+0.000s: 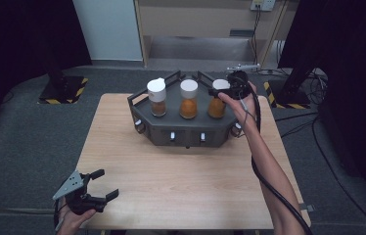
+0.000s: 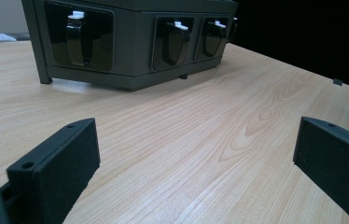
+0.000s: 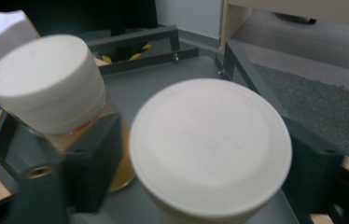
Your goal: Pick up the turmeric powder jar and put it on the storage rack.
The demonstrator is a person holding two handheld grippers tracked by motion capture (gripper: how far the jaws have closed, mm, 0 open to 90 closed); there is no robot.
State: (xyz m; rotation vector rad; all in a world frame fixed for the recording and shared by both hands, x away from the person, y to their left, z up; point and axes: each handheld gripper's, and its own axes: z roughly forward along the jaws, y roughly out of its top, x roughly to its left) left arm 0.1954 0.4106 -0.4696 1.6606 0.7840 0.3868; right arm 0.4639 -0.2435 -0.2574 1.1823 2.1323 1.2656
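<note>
**A:** High view: right gripper (image 1: 221, 91) is up at the rightmost jar (image 1: 217, 102) in the dark rack (image 1: 186, 131) at the counter's (image 1: 181, 171) far side. Left gripper (image 1: 101, 185) sits near corner, jaws apart, empty.

**B:** Left gripper view agrees, bare wood between the jaws.

**A:** Right gripper view: white lid (image 3: 210, 149) sits between the jaws, looks like they're not pressing, bit blurry though.

Count: 3 jars (image 1: 189, 99) (white caps, orange fill), 1 rack (image 1: 183, 129), 4 levers (image 1: 172, 136) on its front, 2 hand-held grippers (image 1: 99, 183), 1 tabletop (image 1: 171, 186).
</note>
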